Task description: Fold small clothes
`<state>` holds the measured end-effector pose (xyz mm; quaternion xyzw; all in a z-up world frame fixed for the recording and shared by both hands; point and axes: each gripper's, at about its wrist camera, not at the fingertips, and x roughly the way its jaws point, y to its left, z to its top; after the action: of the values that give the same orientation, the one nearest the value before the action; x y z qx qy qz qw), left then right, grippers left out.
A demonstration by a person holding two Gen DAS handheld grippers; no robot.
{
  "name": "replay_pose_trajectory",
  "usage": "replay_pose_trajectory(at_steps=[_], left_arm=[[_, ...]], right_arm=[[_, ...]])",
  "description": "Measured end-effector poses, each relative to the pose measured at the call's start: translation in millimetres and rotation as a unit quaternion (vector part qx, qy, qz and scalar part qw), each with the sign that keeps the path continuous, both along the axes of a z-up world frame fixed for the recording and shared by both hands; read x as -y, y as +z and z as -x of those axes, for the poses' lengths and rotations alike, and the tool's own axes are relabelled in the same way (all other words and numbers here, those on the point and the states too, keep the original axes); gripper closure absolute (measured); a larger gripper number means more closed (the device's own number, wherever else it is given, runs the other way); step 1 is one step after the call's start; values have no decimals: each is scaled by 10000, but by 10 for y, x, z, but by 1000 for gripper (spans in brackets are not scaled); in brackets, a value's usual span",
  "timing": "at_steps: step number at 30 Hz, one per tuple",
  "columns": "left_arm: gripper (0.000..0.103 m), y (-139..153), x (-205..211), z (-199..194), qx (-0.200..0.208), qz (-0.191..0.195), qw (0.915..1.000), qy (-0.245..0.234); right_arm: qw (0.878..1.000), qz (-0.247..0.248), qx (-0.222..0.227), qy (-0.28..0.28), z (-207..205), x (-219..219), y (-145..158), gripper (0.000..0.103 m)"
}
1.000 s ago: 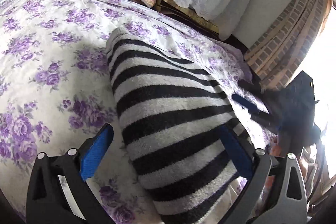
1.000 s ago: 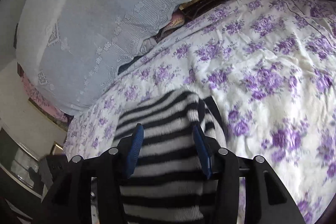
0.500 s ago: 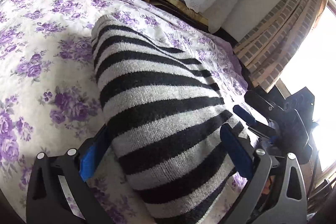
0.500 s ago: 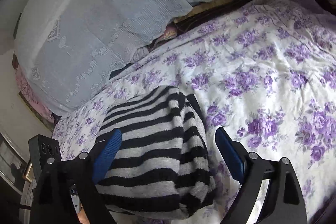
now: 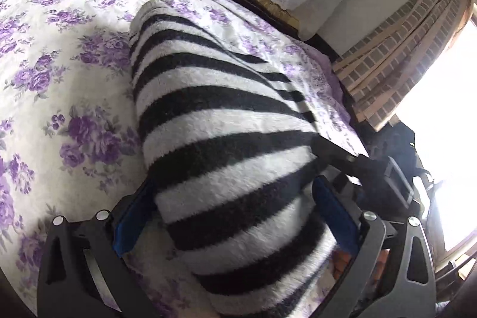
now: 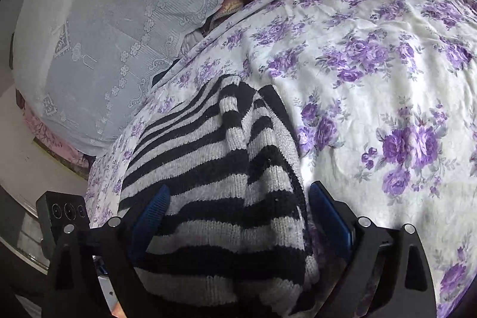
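The striped sweater (image 5: 226,139), black and white and folded into a thick bundle, lies on the bed (image 5: 53,55) with its purple-flowered cover; everything else is placed from it. At its left side the left tongs (image 5: 232,216) straddle its near end, both blue pads against the knit, though I cannot tell whether they press. At its right side the right tongs (image 6: 238,216) have just been opening and stand wide, the sweater between the pads with a gap at the right one. Beyond the sweater hangs a lace cloth (image 6: 98,29).
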<state>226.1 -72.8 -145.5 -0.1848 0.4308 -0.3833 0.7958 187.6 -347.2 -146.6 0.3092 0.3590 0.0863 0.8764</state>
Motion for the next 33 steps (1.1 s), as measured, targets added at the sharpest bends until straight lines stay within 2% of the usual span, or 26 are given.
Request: replay_pose_trajectory(at_steps=[3, 5, 7, 9, 11, 14, 18, 20, 23, 24, 27, 28, 31, 33], left_arm=[[5, 7, 49, 36, 40, -23, 10000, -57], [5, -48, 79, -41, -133, -53, 9999, -48], [5, -54, 72, -89, -160, -9, 9999, 37], [5, -51, 84, -73, -136, -56, 9999, 19], [5, -41, 88, -67, -148, -1, 9999, -73], [5, -55, 100, -93, -163, 9, 9998, -92], [5, -47, 121, -82, -85, -154, 9998, -25], [5, -45, 119, -68, -72, -176, 9998, -17], [15, -35, 83, -39, -21, -133, 9999, 59], [22, -35, 54, -34, -20, -82, 9999, 100], [31, -49, -41, -32, -66, 160, 9997, 194], [31, -63, -35, -40, -89, 129, 9997, 198], [22, -71, 46, -81, -103, -66, 9997, 200], [15, -62, 80, -95, -80, -112, 9998, 136]], right_arm=[[9999, -51, 34, 111, -62, -10, -5, 9], [9997, -103, 39, 204, -88, -28, -9, 12], [9995, -178, 39, 252, -90, -37, -2, 18], [9981, -537, 26, 316, -42, -12, 7, 24], [9956, -834, 88, 415, 2, 8, 17, 24], [9971, -677, -63, 343, -92, 11, -79, 29], [9978, -552, 51, 372, -131, -23, -59, 28], [9981, -488, 131, 339, -119, -34, -52, 33], [9988, -193, 333, 305, -60, -95, 15, 42], [9987, -54, 409, 314, -30, -130, 44, 43], [9982, 89, 457, 378, -7, -173, 77, 43], [9986, -15, 370, 380, -36, -147, 43, 41], [9981, -514, 127, 325, -112, -18, -88, 38], [9981, -510, 130, 327, -129, -20, -92, 37]])
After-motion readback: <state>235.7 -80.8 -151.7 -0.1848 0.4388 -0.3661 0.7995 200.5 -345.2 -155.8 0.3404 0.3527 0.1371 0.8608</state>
